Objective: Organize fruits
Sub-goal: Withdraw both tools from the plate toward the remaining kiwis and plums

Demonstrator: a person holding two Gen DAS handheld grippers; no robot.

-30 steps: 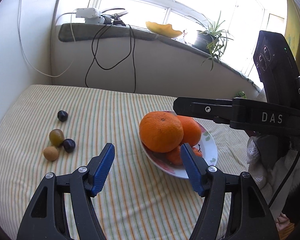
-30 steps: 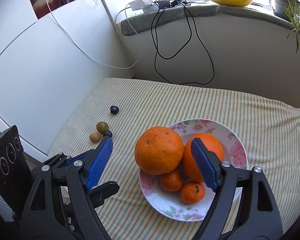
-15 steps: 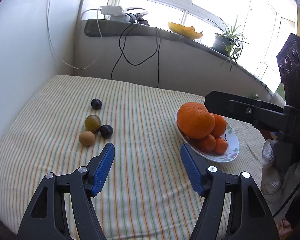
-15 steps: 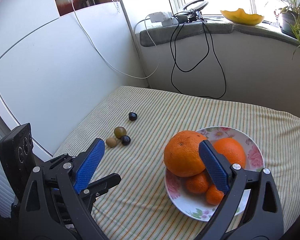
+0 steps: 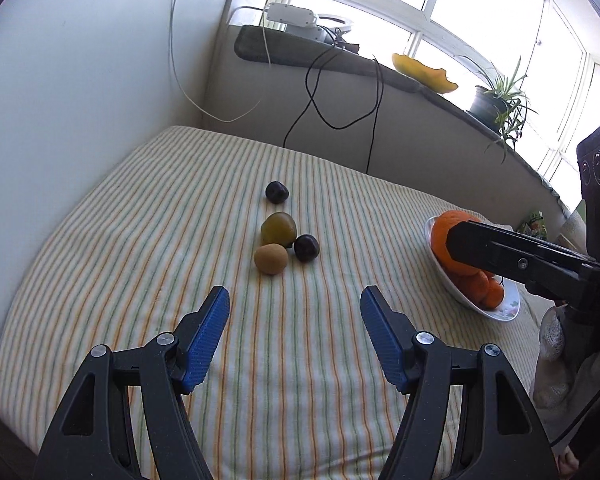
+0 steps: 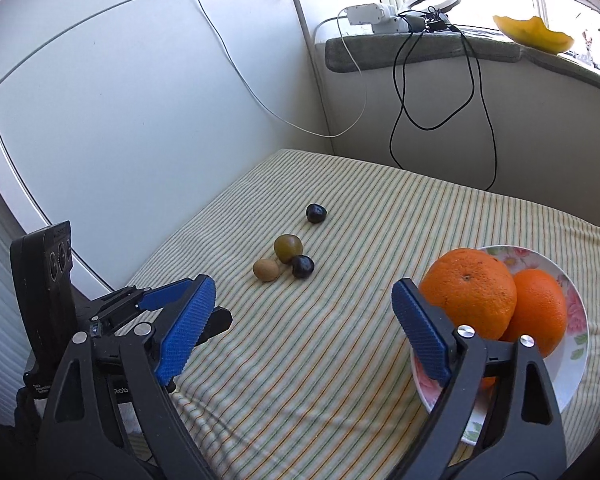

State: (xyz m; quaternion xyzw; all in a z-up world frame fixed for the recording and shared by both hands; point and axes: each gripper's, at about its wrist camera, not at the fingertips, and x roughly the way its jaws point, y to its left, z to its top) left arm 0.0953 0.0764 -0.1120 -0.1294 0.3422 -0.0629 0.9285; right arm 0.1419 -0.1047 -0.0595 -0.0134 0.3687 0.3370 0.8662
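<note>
Oranges (image 6: 470, 294) in plate (image 6: 576, 368), right of plums (image 6: 303, 267)

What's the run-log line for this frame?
left gripper: open, empty | right gripper: open, empty, jaws just closing slightly | small fruits: loose on cloth | oranges: on plate

We see strong daylight pouring through the white-framed window (image 5: 440, 12), where the panes blow out to pure white. The cream striped cloth (image 5: 300, 360) is evenly lit and sharp, with soft shadows under the black plastic clamps with blue pads. Both views bulge like a fishbowl, bending the pale grey wall (image 6: 120, 120), and dark vignetting rounds off every corner.
</note>
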